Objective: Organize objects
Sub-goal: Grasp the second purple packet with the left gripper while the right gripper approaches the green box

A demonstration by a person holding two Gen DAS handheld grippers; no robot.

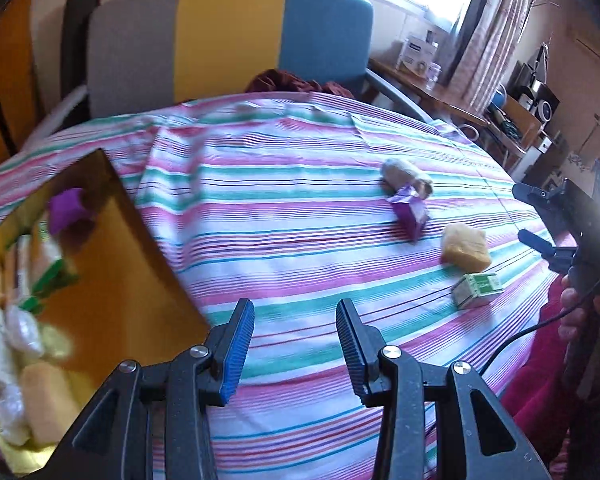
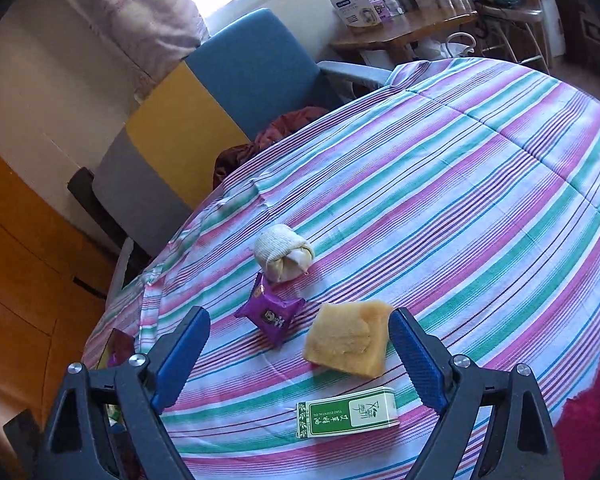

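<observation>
Yellow sponge block (image 2: 348,338) lies just beyond the wide, empty right tongs (image 2: 300,354); left tongs (image 1: 296,350) narrow, empty, farther off.

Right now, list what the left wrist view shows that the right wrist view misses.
Left wrist only: the gold box's contents and the right gripper, open and empty. Right wrist only: the green label on the small carton, readable. Both: the striped cloth, the purple packet, the yellow block and the rolled cloth bundle.
</observation>
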